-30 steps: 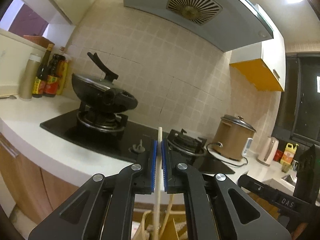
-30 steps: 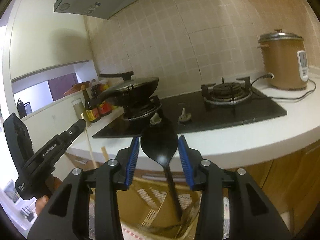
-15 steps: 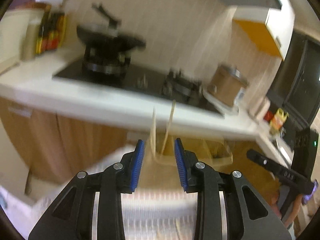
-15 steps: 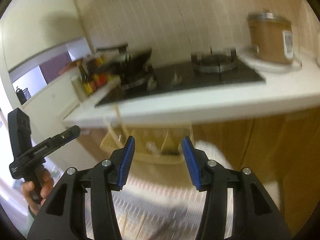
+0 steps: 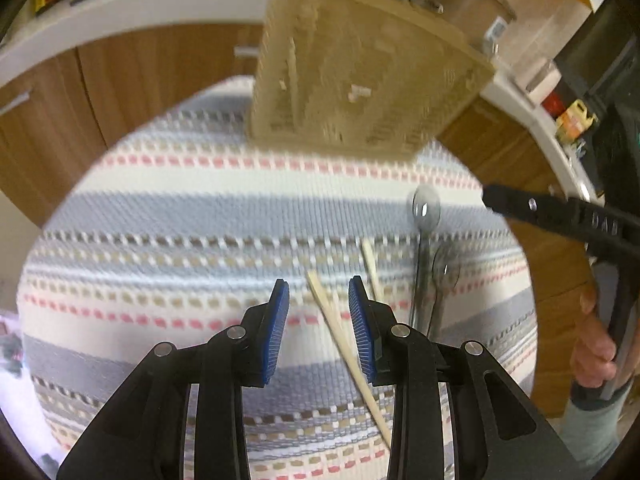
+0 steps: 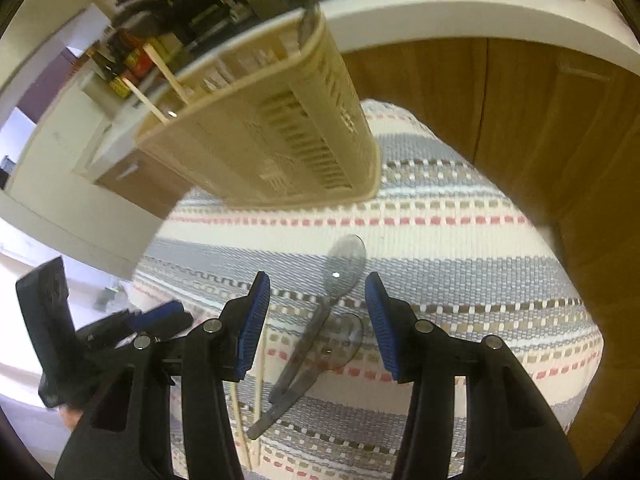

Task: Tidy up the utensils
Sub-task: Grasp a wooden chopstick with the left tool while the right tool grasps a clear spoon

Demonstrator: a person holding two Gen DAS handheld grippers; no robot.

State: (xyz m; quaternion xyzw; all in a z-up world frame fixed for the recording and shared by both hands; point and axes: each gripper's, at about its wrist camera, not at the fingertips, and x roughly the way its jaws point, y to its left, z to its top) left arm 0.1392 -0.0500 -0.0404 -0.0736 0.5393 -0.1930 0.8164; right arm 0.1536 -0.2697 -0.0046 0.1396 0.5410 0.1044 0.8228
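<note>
utensil holder (image 5: 360,80) motion-blurred, chopsticks (image 5: 340,336) partly behind left gripper (image 5: 316,320)

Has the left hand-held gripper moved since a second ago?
Yes. The left hand-held gripper has dropped from stove height, well below the white countertop edge, and now points down at the striped cloth, open over the chopsticks.

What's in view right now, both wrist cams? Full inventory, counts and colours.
utensil holder: 1, beige slotted plastic, far side of the mat
chopsticks in holder: 2, pale wood, sticking out of its top
chopsticks on mat: 2, pale wood, under the left gripper
clear spoons: 2, see-through grey plastic, overlapping, under the right gripper
striped mat: 1, grey, white, pink, covers the table
cabinets: brown wood, behind, under a white counter
left gripper: black, blue pads, open, empty
right gripper: black, blue pads, open, empty
</note>
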